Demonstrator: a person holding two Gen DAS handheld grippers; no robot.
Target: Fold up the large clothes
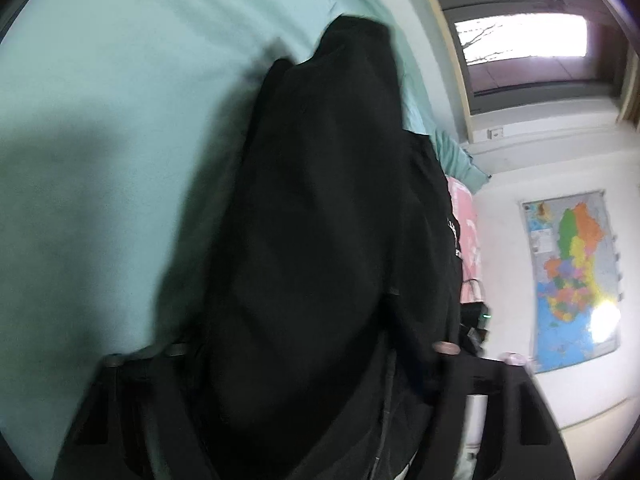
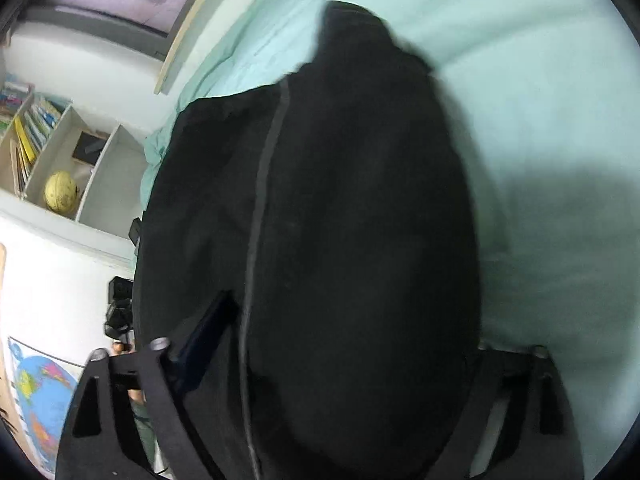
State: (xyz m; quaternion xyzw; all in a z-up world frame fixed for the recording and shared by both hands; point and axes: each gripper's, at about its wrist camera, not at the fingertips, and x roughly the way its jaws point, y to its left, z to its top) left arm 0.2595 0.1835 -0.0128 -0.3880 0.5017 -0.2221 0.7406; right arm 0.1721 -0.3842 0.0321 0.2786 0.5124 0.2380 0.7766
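Hanging between two tongs: one black garment (image 1: 320, 240).

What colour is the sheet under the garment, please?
Pale mint green sheet, clearest in the right wrist view.

A bed covered with a pale mint-green sheet (image 1: 120, 100) fills the 9-to-12 o'clock part of the left wrist view and the 12-to-4 o'clock part of the right wrist view (image 2: 540, 80). The sheet lies mostly smooth, rumpling at its edge toward 2 o'clock in the left view. A black garment (image 1: 320, 220) hangs down over it through the centre toward 12 o'clock (image 2: 352, 200); whether its far end rests on the sheet cannot be told. A soft shadow darkens the sheet beside it.
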